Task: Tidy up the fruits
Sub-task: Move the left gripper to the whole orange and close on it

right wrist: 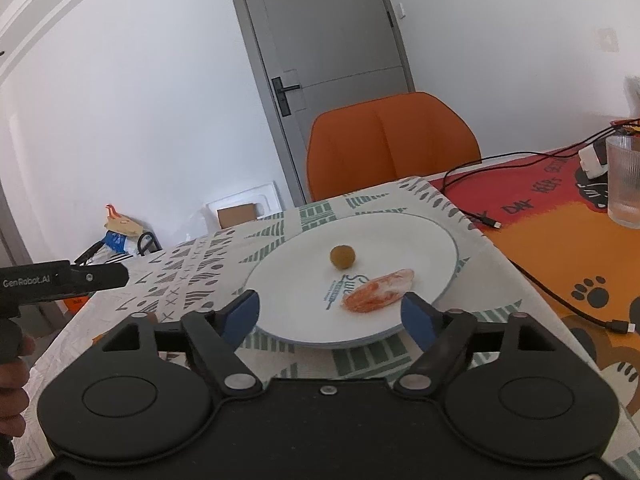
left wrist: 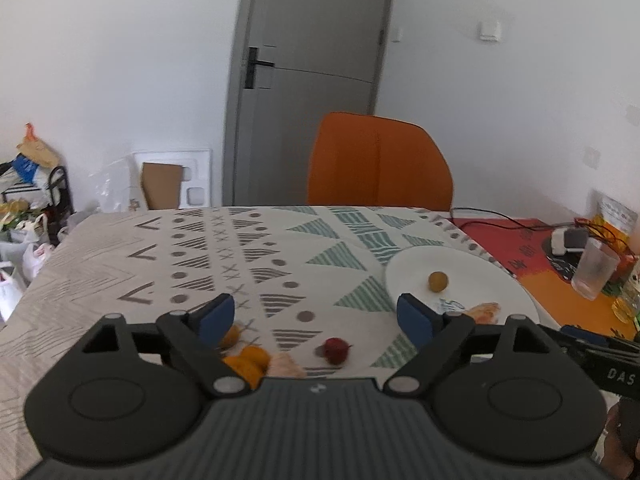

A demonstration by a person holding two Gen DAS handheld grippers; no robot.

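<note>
- The left gripper (left wrist: pixel 316 318) hangs over the worktop (left wrist: pixel 120 248), fingers (left wrist: pixel 216 318) spread with nothing between them.
- Below it lie a red fruit (left wrist: pixel 335 350) and orange pieces (left wrist: pixel 246 362) on the cloth.
- The right gripper (right wrist: pixel 330 316) has its fingers (right wrist: pixel 242 314) spread, empty, at the plate's (right wrist: pixel 420 236) near rim.
- On the plate, a round yellowish fruit (right wrist: pixel 342 257) sits behind a peeled segment (right wrist: pixel 378 296), whose long axis runs near-left to far-right.

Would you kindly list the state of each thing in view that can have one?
left gripper: open, empty
right gripper: open, empty
plate: holds two pieces
round yellow fruit: on plate
wrapped orange piece: on plate
red fruit: on tablecloth
orange fruits: on tablecloth
glass: upright
door: shut
</note>
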